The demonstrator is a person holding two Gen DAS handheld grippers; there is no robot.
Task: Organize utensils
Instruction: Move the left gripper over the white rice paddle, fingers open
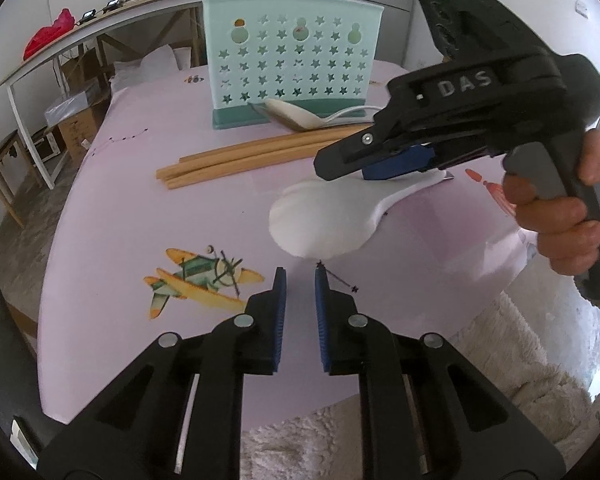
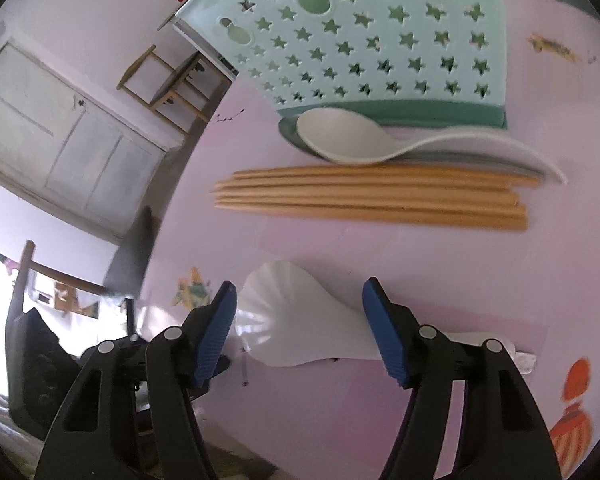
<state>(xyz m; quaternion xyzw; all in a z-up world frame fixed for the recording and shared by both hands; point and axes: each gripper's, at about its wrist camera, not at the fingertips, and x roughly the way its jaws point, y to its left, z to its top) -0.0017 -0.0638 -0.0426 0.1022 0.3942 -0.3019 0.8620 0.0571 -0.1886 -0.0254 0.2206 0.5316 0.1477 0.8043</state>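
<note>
The white spoon (image 2: 300, 320) lies flat just under my right claw (image 2: 300, 332), its long axis crossways to my open fingers, handle to my right. They straddle its neck without touching; my left claw (image 1: 300, 312), almost shut and empty, waits beyond the bowl.

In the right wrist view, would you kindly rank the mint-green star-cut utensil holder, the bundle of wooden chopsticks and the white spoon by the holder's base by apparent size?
1. Mint-green star-cut utensil holder
2. Bundle of wooden chopsticks
3. White spoon by the holder's base, similar in length, so this ranking is unsure.
</note>
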